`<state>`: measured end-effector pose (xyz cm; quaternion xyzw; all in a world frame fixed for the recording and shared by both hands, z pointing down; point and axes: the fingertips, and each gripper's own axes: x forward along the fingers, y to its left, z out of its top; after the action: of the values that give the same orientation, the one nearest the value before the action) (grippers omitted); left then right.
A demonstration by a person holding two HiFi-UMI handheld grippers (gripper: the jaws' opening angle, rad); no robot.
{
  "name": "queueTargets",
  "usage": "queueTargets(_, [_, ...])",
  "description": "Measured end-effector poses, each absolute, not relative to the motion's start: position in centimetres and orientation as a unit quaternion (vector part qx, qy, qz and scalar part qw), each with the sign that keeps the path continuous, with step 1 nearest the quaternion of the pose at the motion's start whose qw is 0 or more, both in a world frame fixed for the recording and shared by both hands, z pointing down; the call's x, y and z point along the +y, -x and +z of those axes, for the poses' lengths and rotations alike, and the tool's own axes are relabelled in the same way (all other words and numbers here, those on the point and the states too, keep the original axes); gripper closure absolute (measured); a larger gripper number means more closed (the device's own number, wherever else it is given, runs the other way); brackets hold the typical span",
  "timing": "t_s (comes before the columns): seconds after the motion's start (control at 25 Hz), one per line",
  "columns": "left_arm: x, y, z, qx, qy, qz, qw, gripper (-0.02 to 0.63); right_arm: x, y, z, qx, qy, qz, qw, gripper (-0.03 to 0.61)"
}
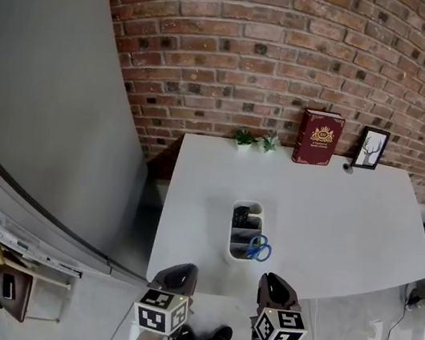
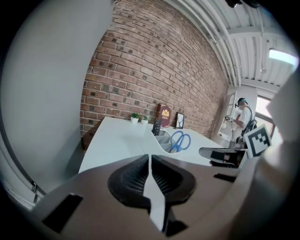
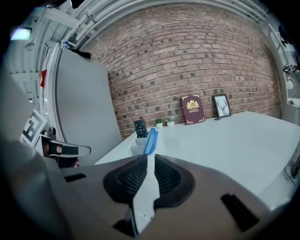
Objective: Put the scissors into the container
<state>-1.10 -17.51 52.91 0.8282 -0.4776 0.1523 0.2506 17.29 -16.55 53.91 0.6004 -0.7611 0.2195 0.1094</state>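
The scissors [image 1: 259,249] have blue handles, the container [image 1: 236,257] and table [image 1: 334,219] are white, the wall [image 1: 297,58] red-brown brick.

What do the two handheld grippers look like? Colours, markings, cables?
Left gripper and right gripper match: dark grey-brown bodies, rounded jaws with black ribbed pads, each carrying a white cube printed with black square markers. No cables show.

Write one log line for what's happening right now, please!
scissors: in container, blue handles sticking out | left gripper: jaws together, empty, near table edge | right gripper: jaws together, empty, near table edge
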Motion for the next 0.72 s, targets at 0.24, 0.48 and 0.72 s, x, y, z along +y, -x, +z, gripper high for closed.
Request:
queueTargets(0.24, [-17.2, 0.9, 52.8, -0.478, -0.83, 0.152, 0.245, 0.591, -14.9, -17.0, 53.9, -0.762, -0.598, 0.219, 0.119, 0.564])
queueTargets(0.48, [-16.7, 0.7, 52.5, -0.474, -0.833, 0.153, 0.242, 0.592, -13.9, -17.0, 53.5, -0.764, -0.596, 0.217, 0.12, 0.577])
queueTargets(0.72, [-16.3, 1.2, 52.6, -0.477, -0.832, 0.154, 0.239, 0.591, -12.9, -16.7, 53.6, -0.769, -0.588, 0.223, 0.117, 0.578])
